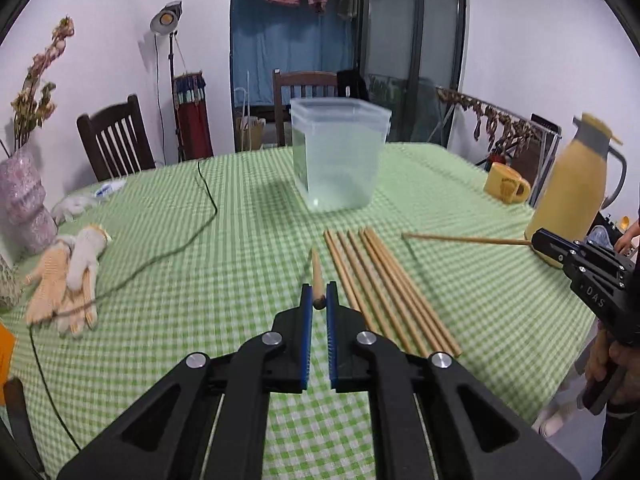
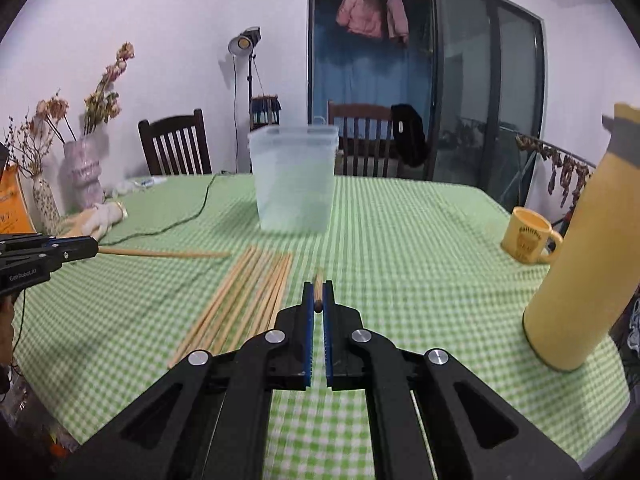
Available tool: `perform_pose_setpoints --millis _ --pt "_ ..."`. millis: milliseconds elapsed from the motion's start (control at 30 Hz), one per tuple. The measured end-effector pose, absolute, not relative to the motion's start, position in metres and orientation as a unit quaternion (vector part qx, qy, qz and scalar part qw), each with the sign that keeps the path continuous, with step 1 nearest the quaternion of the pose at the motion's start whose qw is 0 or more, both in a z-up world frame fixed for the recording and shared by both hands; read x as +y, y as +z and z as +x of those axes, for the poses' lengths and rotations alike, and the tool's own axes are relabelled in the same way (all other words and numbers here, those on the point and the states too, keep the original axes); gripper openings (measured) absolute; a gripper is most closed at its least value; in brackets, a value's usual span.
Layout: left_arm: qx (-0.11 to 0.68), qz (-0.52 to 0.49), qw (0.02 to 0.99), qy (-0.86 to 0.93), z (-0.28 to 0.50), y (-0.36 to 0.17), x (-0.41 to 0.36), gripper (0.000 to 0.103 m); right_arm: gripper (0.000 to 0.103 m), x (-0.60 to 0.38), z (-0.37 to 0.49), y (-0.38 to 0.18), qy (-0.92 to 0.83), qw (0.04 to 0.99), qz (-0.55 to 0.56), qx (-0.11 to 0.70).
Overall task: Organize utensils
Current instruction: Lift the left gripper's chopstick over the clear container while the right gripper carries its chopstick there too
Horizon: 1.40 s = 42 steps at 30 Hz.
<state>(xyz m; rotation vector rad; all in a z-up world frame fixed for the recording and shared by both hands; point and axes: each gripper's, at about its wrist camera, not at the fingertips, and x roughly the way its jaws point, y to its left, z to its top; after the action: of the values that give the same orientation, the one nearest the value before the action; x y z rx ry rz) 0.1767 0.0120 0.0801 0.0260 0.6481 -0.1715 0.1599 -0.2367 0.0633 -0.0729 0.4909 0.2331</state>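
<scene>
Each gripper is shut on one wooden chopstick. My left gripper (image 1: 319, 294) holds a chopstick (image 1: 317, 276) that points ahead above the cloth; the right wrist view shows this gripper (image 2: 94, 247) at the left with its chopstick (image 2: 160, 254) sticking out. My right gripper (image 2: 318, 292) holds a chopstick (image 2: 318, 286); the left wrist view shows it (image 1: 536, 238) at the right with its chopstick (image 1: 464, 239). Several chopsticks (image 1: 384, 288) lie side by side on the green checked tablecloth (image 1: 224, 264), also seen in the right wrist view (image 2: 248, 296). A clear plastic container (image 1: 338, 156) stands beyond them.
A yellow thermos (image 2: 580, 260) and a yellow mug (image 2: 528, 234) stand at the right. Work gloves (image 1: 68, 276) and a black cable (image 1: 176, 248) lie at the left, near vases with dried flowers (image 1: 24, 200). Chairs (image 1: 114, 140) stand behind the table.
</scene>
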Motion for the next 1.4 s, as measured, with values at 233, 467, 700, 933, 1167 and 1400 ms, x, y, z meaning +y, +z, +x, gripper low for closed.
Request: perform_pose_setpoints --millis 233,467,700,933,1167,1400 --pt "0.288 0.036 0.952 -0.100 0.181 0.126 0.010 0.004 0.004 -0.241 0.168 0.103 0.120 0.968 -0.053 0.214" --pt "0.300 0.032 0.946 -0.123 0.220 0.162 0.011 0.004 0.004 -0.244 0.204 0.136 0.146 0.962 -0.048 0.226" --pt "0.324 0.025 0.937 -0.131 0.270 0.171 0.013 0.004 0.004 -0.245 0.242 0.143 0.152 0.952 -0.035 0.264" --pt "0.313 0.029 0.938 -0.143 0.300 0.208 0.016 0.004 0.004 -0.244 0.271 0.165 0.178 0.946 -0.028 0.270" --pt "0.242 0.033 0.957 -0.159 0.331 0.328 0.010 0.004 0.004 -0.240 0.307 0.266 0.202 0.955 -0.025 0.217" --pt "0.202 0.026 0.967 -0.152 0.376 0.405 0.000 0.004 0.004 -0.227 0.356 0.330 0.209 0.959 -0.032 0.188"
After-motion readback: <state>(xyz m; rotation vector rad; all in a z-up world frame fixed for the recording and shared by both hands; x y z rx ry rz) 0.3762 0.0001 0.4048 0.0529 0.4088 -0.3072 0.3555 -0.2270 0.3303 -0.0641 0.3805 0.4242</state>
